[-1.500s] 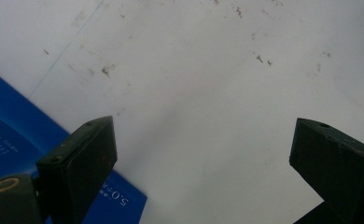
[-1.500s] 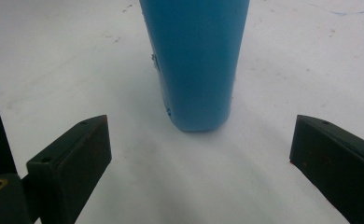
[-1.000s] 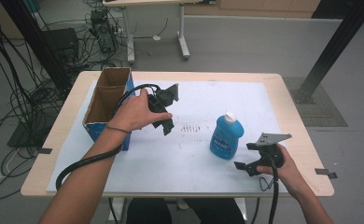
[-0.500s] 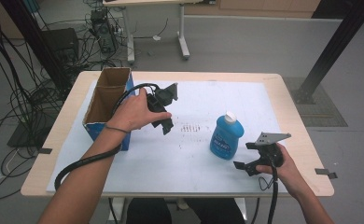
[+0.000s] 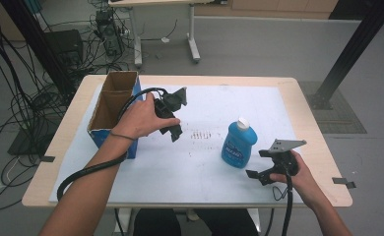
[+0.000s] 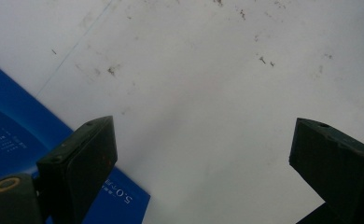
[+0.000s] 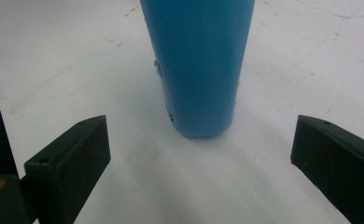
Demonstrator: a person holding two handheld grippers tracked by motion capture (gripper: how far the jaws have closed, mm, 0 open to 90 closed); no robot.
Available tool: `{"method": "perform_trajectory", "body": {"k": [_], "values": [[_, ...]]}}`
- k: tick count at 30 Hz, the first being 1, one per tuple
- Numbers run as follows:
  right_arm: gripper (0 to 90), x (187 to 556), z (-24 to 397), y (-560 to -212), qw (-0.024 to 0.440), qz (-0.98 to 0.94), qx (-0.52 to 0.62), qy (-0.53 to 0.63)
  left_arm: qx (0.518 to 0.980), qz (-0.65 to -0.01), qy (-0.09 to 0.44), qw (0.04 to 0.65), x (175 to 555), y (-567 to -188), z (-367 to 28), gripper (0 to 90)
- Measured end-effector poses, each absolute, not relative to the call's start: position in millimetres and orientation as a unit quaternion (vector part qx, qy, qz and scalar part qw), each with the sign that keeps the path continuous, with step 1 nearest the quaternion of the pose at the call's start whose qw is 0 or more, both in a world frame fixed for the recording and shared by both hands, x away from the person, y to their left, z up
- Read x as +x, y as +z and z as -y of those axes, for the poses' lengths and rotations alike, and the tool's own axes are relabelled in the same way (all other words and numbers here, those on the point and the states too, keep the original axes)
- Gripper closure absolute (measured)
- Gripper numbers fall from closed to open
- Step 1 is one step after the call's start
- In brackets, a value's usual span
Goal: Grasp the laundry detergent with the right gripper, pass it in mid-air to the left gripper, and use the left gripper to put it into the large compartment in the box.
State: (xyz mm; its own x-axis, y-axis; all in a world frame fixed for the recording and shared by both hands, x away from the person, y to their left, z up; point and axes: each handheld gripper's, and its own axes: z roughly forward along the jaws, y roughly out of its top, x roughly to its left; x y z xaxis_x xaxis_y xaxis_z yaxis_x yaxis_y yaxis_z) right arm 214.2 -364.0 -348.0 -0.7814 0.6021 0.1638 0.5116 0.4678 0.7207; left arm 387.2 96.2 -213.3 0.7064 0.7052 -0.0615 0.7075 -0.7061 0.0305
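From the high view, a blue bottle (image 5: 239,146) with a white cap stands upright on the white sheet (image 5: 200,162) that covers the table (image 5: 298,93), right of centre. The right gripper (image 5: 260,166) sits low just beside it on the near right, pointed at its base but apart from it. The left gripper (image 5: 174,129) hovers over the sheet next to an open cardboard box (image 5: 112,110) with a blue side, well apart from the bottle.

In the left gripper view, the jaws stand wide with nothing between them but bare, lightly marked sheet; a blue printed panel (image 6: 12,140), likely the box, lies at the lower left.

In the right gripper view, the jaws are spread wide and empty, and the bottle (image 7: 199,65) stands straight ahead beyond them, its bottom edge resting on the sheet, not yet between the pads.

As a judgement, the work is at its start: the bottle is lined up for a grasp, not gripped or lifted, and if it is bound for the box, closing, carrying and placing all remain
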Motion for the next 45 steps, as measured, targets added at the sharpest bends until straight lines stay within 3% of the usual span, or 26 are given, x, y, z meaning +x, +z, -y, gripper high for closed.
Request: {"method": "perform_trajectory", "body": {"k": [45], "values": [[4.3,214.6,365.8,-350.0,0.053,-0.852,0.329,0.403,0.925,-0.378,-0.025,0.025,388.0,-215.3,-92.0,8.0]]}}
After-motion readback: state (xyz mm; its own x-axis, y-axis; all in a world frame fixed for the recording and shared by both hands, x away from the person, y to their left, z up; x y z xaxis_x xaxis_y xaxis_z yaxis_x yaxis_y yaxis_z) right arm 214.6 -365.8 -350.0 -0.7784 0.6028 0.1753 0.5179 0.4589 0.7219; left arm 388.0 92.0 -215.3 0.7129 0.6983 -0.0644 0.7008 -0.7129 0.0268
